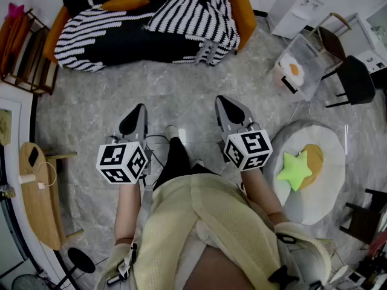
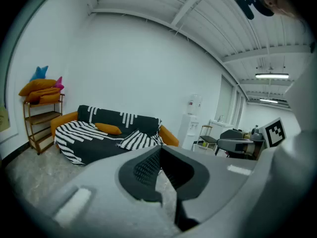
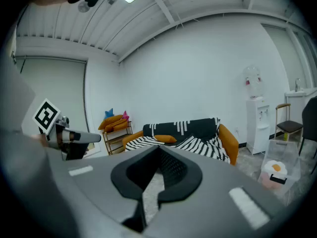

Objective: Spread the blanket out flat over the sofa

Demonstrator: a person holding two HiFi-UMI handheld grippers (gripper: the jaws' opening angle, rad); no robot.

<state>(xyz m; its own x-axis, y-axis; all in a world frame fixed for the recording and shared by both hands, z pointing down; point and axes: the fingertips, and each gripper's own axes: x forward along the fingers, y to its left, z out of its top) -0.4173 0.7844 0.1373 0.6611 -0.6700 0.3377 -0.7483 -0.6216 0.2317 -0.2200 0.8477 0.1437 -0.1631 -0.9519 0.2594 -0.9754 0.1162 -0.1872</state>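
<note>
A black-and-white striped blanket [image 1: 139,35] lies bunched and rumpled over the orange sofa [image 1: 242,11] at the far side of the room, with an orange cushion [image 1: 124,3] on top. The blanket [image 2: 94,138] also shows in the left gripper view, and the blanket [image 3: 198,143] in the right gripper view. My left gripper [image 1: 139,109] and right gripper [image 1: 222,100] are held side by side over the grey floor, well short of the sofa and pointing toward it. Both have their jaws together with nothing between them. The left gripper [image 2: 159,148] and right gripper [image 3: 159,147] touch nothing.
A wooden shelf [image 1: 24,53] stands left of the sofa. A water dispenser [image 1: 299,5], a clear box [image 1: 296,71] and dark chairs [image 1: 351,80] stand at the right. A round egg-shaped rug with a green star cushion [image 1: 296,169] lies near my right side; a wooden side table [image 1: 39,192] is at left.
</note>
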